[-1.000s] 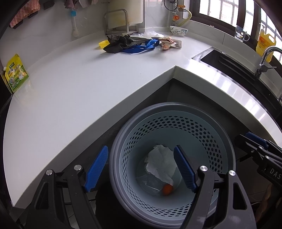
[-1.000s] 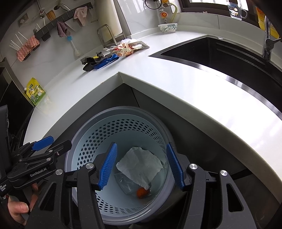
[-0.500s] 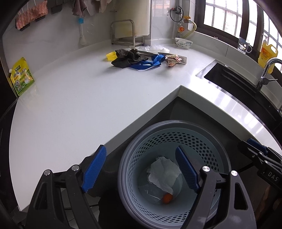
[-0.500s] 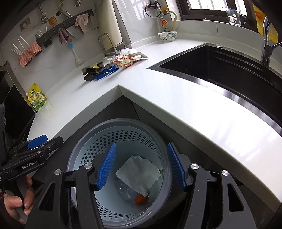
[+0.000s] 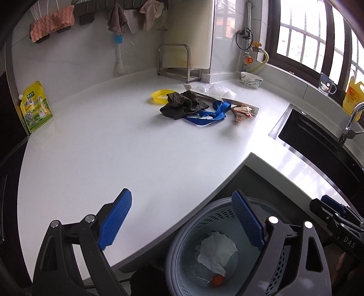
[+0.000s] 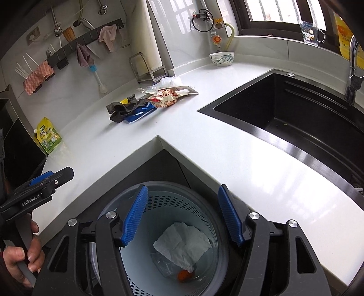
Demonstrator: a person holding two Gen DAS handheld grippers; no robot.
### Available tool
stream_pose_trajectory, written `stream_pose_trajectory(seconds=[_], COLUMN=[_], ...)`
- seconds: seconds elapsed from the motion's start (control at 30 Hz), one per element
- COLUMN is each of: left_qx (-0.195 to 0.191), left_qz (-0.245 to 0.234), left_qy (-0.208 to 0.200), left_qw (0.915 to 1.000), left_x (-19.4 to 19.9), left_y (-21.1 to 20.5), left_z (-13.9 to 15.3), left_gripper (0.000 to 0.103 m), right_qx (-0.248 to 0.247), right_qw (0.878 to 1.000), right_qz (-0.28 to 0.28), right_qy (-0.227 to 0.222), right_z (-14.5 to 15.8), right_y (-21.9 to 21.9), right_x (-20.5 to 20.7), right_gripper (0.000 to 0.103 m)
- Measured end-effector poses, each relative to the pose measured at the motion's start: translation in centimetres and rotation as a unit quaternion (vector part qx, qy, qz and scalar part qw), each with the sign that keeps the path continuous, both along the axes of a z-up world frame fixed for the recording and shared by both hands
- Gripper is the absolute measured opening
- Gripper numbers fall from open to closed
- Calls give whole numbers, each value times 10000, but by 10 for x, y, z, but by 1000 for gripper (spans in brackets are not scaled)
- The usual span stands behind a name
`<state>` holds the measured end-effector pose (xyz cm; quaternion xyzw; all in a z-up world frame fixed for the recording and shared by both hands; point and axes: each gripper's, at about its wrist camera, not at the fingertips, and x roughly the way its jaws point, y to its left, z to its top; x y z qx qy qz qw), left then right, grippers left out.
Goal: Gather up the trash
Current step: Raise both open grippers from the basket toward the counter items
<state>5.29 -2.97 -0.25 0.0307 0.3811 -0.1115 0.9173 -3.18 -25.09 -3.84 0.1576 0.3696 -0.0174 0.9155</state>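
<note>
A white L-shaped surface [image 5: 113, 145] wraps around a kitchen corner. A black sink [image 6: 302, 118] is set into it, with a chrome tap [image 5: 351, 124] behind. A patterned bowl [image 6: 221, 58] sits near the window — beside it, a metal rack [image 5: 174, 61] stands against the wall. A yellow-green pouch [image 5: 36, 107] leans at the far left edge. Cloths hang from a wall rail [image 6: 86, 39], a pink sponge [image 5: 52, 21] among them, and a blue-tipped brush [image 5: 118, 54] hangs below.
</note>
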Motion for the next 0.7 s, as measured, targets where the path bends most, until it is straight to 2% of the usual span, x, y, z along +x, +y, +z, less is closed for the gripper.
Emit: stream_pose_trajectory(seconds=[0.2, 0.27, 0.7], left_qx=[-47, -22, 217], left_qz=[140, 179, 475], left_qy=[-105, -184, -699], left_qw=[9998, 9997, 9962], left_x=[21, 28, 89], left_y=[7, 9, 15], left_z=[11, 15, 32], left_gripper=[91, 93, 96], right_qx=[-157, -173, -554], right_qw=[9998, 9998, 9965], right_qz=[35, 25, -206], right_qy=[-65, -130, -591], right_z=[11, 15, 37], right_y=[5, 6, 14], right_x=[25, 33, 91], right_gripper=[64, 69, 80])
